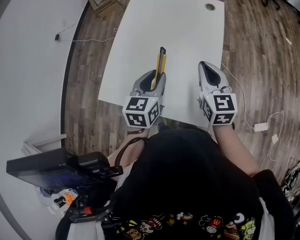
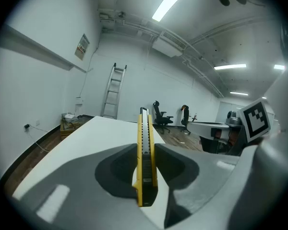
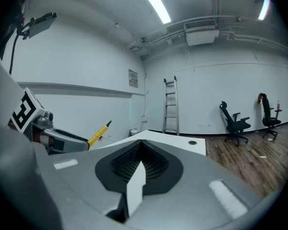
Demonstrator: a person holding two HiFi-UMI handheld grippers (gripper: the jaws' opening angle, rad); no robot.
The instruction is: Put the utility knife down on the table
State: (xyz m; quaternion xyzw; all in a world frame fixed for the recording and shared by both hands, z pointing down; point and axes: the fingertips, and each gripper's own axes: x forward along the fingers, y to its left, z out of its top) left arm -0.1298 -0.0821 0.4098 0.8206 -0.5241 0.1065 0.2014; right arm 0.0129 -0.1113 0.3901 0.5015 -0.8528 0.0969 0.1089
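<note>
1. Wooden floor (image 1: pixel 255 59): surrounds the worktop on every side seen. The lens bends it strongly at the picture's edges.

2. White worktop (image 1: pixel 185 29): its near edge is cut off in the head view by the person's dark-clad torso (image 1: pixel 190 179), so how far it runs toward the person cannot be made out.

3. Left claw (image 1: pixel 158 77): held over the near part of the worktop and clenched on the utility knife (image 1: pixel 161 63). The hand behind it is hidden by the marker cube (image 1: pixel 141 111).

4. Right claw (image 1: pixel 206 67): level with the left claw, apart from it, and near the worktop's right edge. Its own view shows the jaws pressed together. Only the forearm (image 1: pixel 230 139) behind it shows; the hand cannot be seen.

5. Utility knife, yellow body with a black slider strip:
- It stands on its narrow edge between the left claw's jaws, in line with them.
- Its front half projects beyond the jaw tips, away from the person.
- Its rear end sits deep in the claw's throat, partly covered in the head view.
- From the right gripper view the knife (image 3: pixel 99 132) slants with its tip raised, above the worktop.
- Whether any blade is extended is too small to tell.

6. Round cable hole (image 1: pixel 210 6): in the worktop's far right corner, well apart from both claws.
</note>
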